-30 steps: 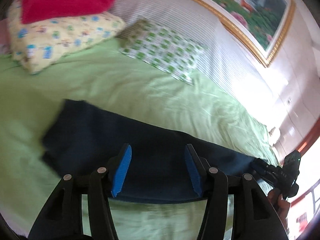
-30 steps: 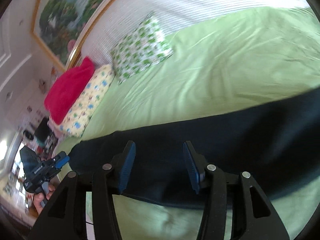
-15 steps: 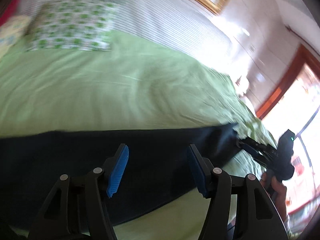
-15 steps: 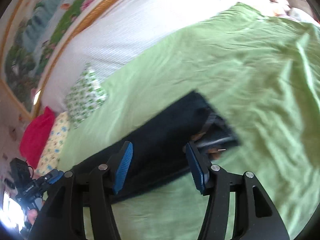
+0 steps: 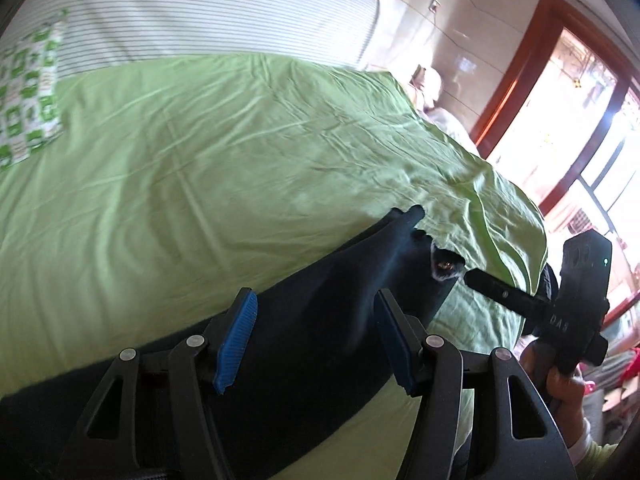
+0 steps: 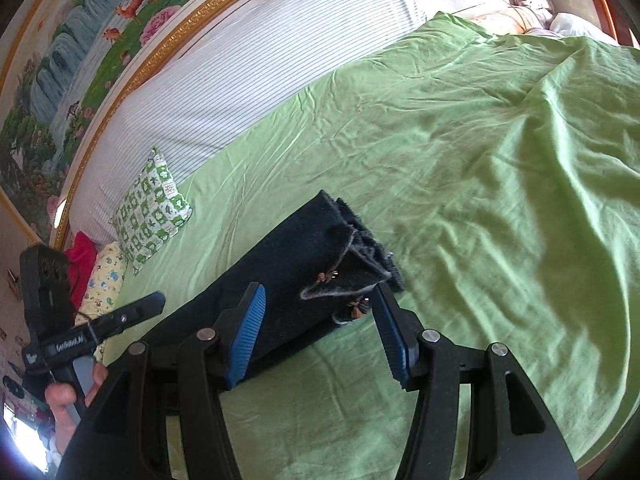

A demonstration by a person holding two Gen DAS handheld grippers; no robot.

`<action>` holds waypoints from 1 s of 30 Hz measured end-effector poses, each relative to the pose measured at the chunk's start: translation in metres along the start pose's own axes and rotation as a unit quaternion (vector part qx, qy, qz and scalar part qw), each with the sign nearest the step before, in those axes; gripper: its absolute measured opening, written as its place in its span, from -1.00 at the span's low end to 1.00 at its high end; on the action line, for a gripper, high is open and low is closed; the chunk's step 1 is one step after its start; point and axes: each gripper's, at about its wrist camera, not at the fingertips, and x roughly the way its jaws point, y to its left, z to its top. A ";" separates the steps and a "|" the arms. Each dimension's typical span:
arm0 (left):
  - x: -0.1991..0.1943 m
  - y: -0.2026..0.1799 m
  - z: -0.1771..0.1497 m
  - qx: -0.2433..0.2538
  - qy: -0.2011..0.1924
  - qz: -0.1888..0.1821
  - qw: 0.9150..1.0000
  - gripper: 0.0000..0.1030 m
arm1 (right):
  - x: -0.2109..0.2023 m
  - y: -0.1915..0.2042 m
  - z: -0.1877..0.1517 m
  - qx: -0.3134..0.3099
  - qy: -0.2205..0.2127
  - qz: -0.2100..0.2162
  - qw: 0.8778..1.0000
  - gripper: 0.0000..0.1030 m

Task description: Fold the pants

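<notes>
Dark navy pants (image 5: 328,320) lie folded lengthwise in a long strip across the green bed. Their waist end (image 6: 344,256), with buttons and a turned-back flap, lies just ahead of my right gripper (image 6: 320,332), which is open and empty above it. My left gripper (image 5: 316,340) is open and empty over the middle of the strip. The right gripper also shows in the left wrist view (image 5: 496,288), beside the waist end. The left gripper shows in the right wrist view (image 6: 140,312), at the left.
The green sheet (image 6: 460,152) covers the bed, rumpled toward the right edge. A green-patterned pillow (image 6: 152,216), a yellow pillow (image 6: 106,276) and a red cloth (image 6: 82,252) lie at the head. A striped headboard (image 6: 240,64) backs the bed. A window (image 5: 568,128) is at the right.
Both views have swung along the pants toward the waist end. My right gripper now hovers over the waistband, and my left has followed to the right. Both stayed open.
</notes>
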 end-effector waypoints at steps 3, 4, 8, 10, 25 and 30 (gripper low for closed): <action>0.013 -0.006 0.010 0.012 0.015 -0.003 1.000 0.19 | 0.001 -0.004 0.001 0.007 0.001 -0.002 1.000 0.10; 0.018 -0.008 0.013 0.016 0.021 -0.004 1.000 0.20 | 0.002 -0.005 0.001 0.009 0.002 -0.001 1.000 0.10; 0.035 -0.018 0.023 0.040 0.049 -0.018 0.998 0.20 | 0.008 -0.007 0.001 0.014 0.013 0.002 1.000 0.10; 0.046 -0.025 0.029 0.058 0.067 -0.028 0.996 0.20 | 0.011 -0.009 0.000 0.017 0.017 0.002 1.000 0.10; 0.129 -0.035 0.058 0.067 0.174 -0.074 0.980 0.14 | 0.018 -0.033 0.004 0.063 0.028 0.033 0.997 0.08; 0.149 -0.029 0.066 0.048 0.194 -0.109 0.974 0.13 | 0.024 -0.040 0.006 0.080 0.038 0.052 0.995 -0.07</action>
